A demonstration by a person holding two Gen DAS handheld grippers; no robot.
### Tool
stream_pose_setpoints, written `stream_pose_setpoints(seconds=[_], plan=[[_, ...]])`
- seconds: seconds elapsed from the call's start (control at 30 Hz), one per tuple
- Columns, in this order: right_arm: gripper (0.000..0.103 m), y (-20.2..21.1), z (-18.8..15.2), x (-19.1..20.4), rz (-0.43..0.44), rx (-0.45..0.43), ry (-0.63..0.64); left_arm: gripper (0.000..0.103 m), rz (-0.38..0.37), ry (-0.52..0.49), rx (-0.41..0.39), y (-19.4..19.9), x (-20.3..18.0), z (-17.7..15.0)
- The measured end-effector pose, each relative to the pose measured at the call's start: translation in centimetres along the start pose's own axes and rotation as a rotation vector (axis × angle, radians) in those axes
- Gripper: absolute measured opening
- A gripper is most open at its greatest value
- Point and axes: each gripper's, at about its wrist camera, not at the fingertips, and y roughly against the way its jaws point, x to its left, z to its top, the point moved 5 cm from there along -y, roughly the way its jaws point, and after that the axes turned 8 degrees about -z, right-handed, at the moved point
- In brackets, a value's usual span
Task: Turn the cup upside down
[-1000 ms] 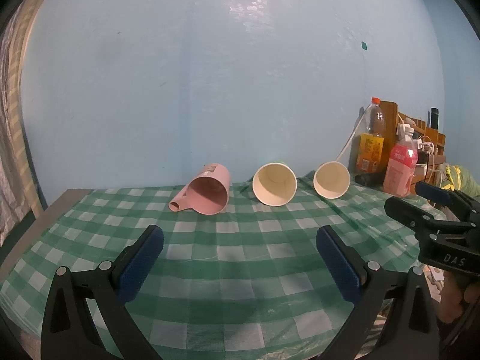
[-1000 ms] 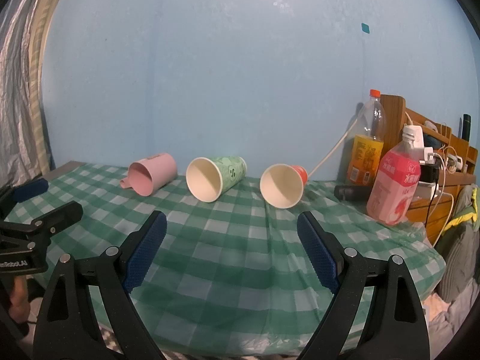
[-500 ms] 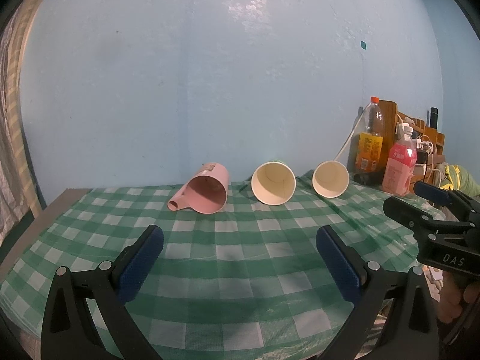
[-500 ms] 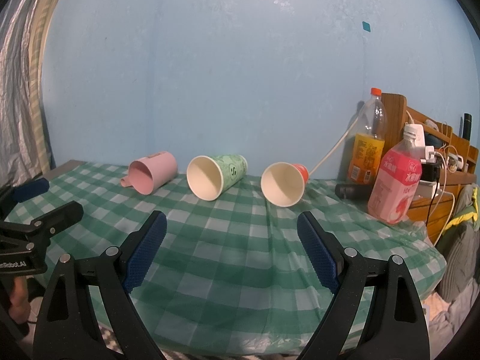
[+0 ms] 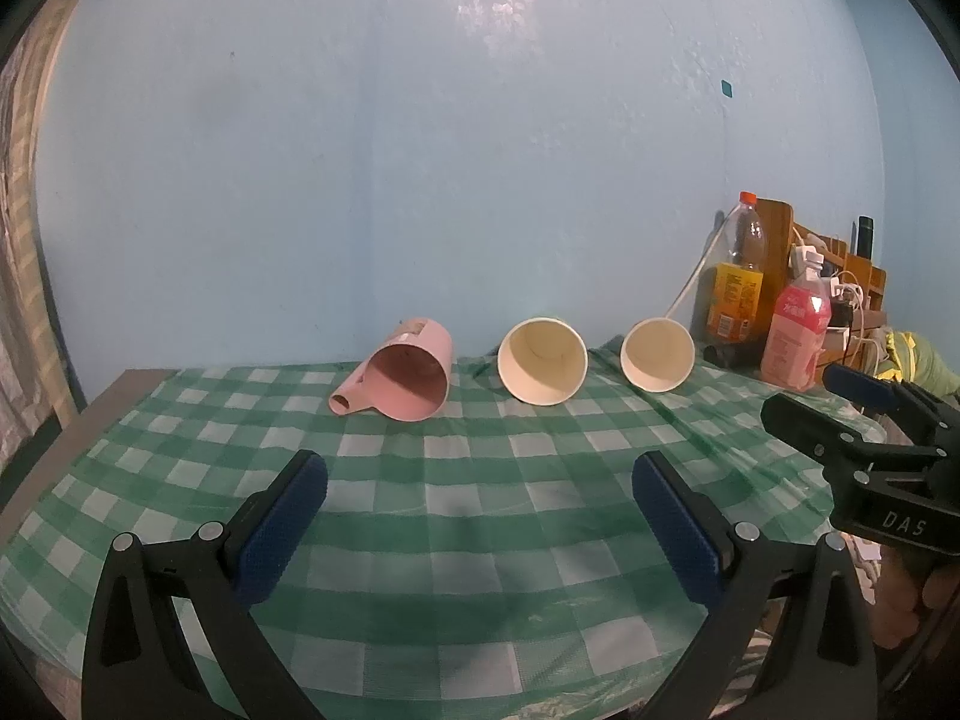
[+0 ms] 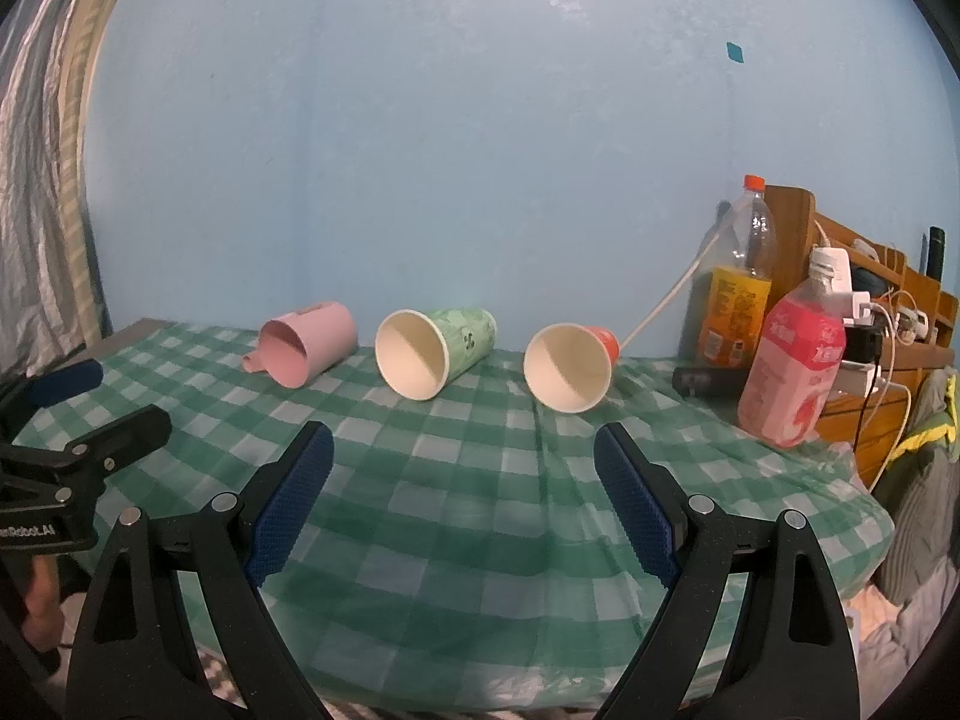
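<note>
Three cups lie on their sides at the back of a green checked tablecloth (image 5: 468, 516), mouths facing me: a pink handled mug (image 5: 408, 381) at left, a green paper cup (image 5: 543, 369) in the middle and a red paper cup (image 5: 657, 354) at right. In the right wrist view they are the mug (image 6: 309, 345), the green cup (image 6: 435, 351) and the red cup (image 6: 570, 363). My left gripper (image 5: 480, 519) is open and empty, well short of the cups. My right gripper (image 6: 465, 501) is open and empty, also short of them.
An orange drink bottle (image 6: 735, 294) and a pink bottle (image 6: 792, 366) stand at the table's right back corner, beside a wooden rack (image 6: 870, 324) with chargers and cables. A blue wall is close behind the cups. A curtain (image 6: 42, 180) hangs at left.
Both views have shifted slightly, with the cups sitting a little lower and farther in the left wrist view. The cups have not moved and both grippers stay open.
</note>
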Motion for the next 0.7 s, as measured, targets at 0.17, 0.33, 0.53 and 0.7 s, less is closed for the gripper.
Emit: stream_pose_setpoints(seconds=[0.17,0.33,0.53,0.7], plan=[[0.088,0.0,0.0,0.0,0.000,0.000,-0.002,0.103,0.001,-0.009,0.013,-0.2,-0.1,-0.2],[0.088,-0.2,-0.1,0.0,0.003,0.009,-0.001,0.103,0.005,-0.015,0.020,-0.3,-0.2,0.0],[0.088,-1.5,0.2,0.2,0.076,0.074,-0.028,0.103,0.018,-0.002,0.051,-1.0,0.8,1.4],[0.088,-2.7,1.6,0.4,0.119,0.110,-0.034,0.103,0.041,-0.002,0.091,-2.5,2.1,3.4]])
